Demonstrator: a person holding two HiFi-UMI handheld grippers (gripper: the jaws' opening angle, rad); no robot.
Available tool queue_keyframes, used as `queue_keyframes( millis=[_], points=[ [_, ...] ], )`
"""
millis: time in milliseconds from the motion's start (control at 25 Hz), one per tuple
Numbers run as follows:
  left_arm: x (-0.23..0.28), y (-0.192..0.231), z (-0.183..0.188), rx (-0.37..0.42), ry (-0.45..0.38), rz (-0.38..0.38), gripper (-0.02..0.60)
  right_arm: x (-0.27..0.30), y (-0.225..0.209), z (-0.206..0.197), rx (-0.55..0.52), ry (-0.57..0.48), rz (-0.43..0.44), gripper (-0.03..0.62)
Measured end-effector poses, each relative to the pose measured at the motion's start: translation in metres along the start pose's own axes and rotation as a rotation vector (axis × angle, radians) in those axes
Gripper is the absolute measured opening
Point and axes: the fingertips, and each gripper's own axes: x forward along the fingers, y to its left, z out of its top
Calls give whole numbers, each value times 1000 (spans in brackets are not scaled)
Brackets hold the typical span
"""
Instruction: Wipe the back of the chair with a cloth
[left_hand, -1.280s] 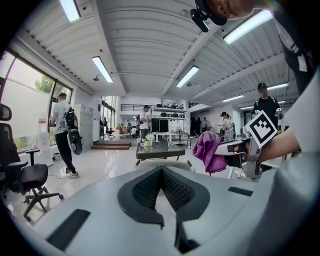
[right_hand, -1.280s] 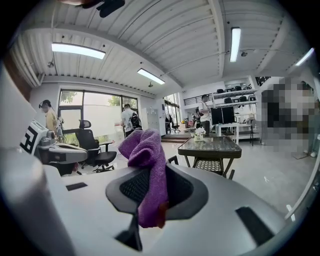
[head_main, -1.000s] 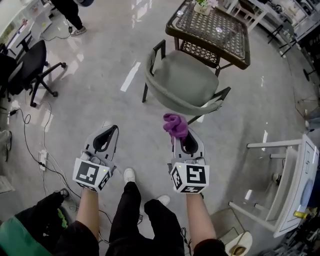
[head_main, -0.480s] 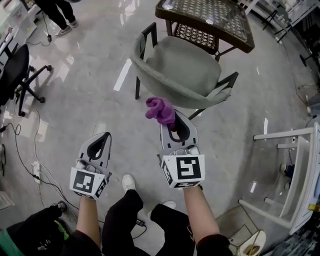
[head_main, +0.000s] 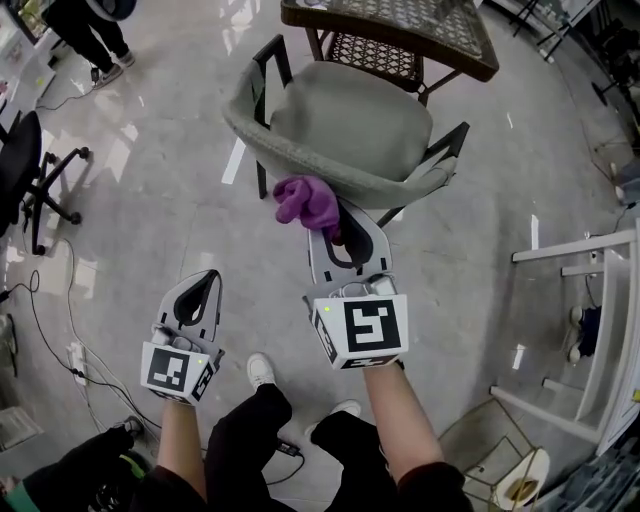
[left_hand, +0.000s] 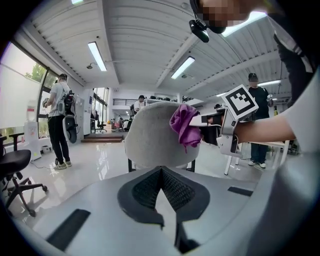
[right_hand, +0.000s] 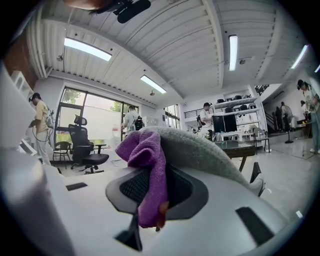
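A grey-green upholstered chair (head_main: 345, 125) with black legs stands ahead of me, its curved back (head_main: 300, 165) turned toward me. My right gripper (head_main: 335, 222) is shut on a purple cloth (head_main: 305, 200), which rests against the top of the chair back (right_hand: 200, 145). In the right gripper view the cloth (right_hand: 147, 165) hangs down between the jaws. My left gripper (head_main: 198, 290) is lower and to the left, short of the chair, shut with nothing in it. The left gripper view shows the chair back (left_hand: 155, 135) with the cloth (left_hand: 185, 125) at its right side.
A wicker table with a glass top (head_main: 400, 30) stands just behind the chair. A black office chair (head_main: 20, 170) and floor cables (head_main: 60, 300) lie to the left. A white frame (head_main: 590, 330) is at right. Several people stand around the room.
I have stepped closer to the chair. My right gripper carried the purple cloth forward and left onto the chair back. My left gripper stayed low and shut.
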Motion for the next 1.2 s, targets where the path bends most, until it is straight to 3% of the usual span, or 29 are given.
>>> queue_keyframes(
  millis=[560,880,1040,1200],
  points=[
    [45,-61,1,37,12,-116,9,-44,-75,-5,-19,4,-114,89],
    [66,-80,1,47,6,-158,9,-57,-117,-16,61,21,-198,89],
    [67,-78,0,35,-2,-149,9,-67,-111,-12,19,1,-200,89],
    [65,-65,-10,21,-30,-111,9,-75,-76,-12,-3,-39,-132,89]
  ],
)
